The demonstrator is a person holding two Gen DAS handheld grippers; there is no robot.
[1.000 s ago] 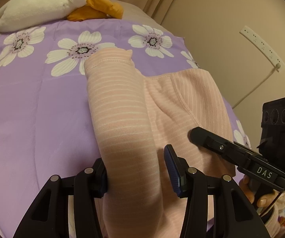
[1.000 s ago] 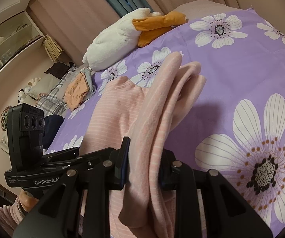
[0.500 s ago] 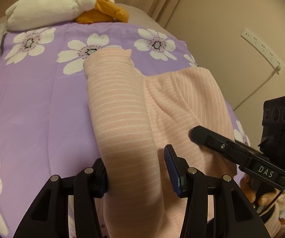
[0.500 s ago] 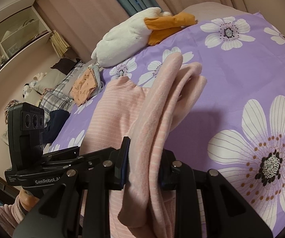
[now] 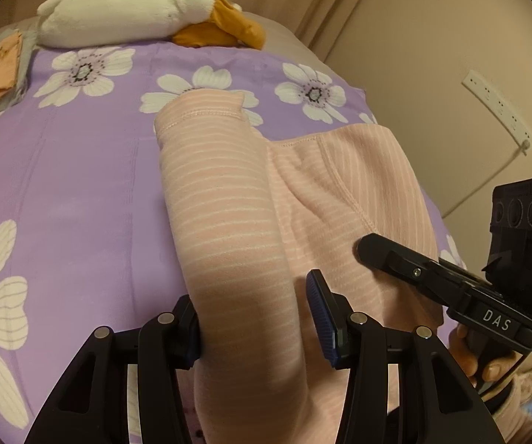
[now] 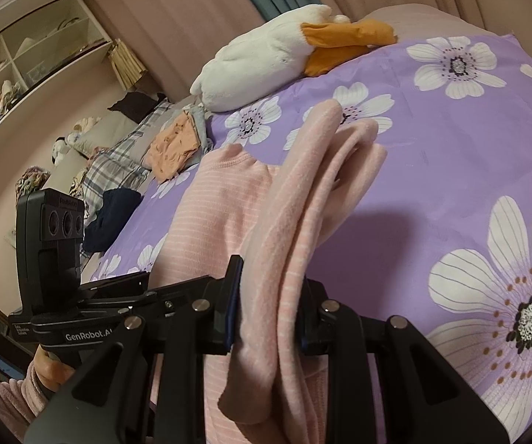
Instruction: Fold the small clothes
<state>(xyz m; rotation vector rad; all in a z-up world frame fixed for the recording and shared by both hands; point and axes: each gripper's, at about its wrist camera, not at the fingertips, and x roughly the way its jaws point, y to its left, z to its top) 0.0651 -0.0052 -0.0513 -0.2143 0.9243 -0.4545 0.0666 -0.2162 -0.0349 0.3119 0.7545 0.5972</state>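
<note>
A pink garment with thin white stripes lies partly on the purple flowered bedsheet. One long fold of it rises from the sheet and runs between the fingers of my left gripper, which is shut on it. In the right wrist view a bunched edge of the same pink garment is clamped in my right gripper, and the layers hang below the jaws. The two grippers are side by side, each held by a hand. The right gripper shows at the left view's right edge.
A white plush goose with an orange bill lies at the head of the bed. A folded orange garment, plaid cloth and a dark cloth sit off to the left. Shelves stand beyond. A power strip hangs on the wall.
Both grippers have moved across the bed with the pink garment still in them. The goose and the sheet's flowers have slid to the right in both views. Neither grip has changed.
</note>
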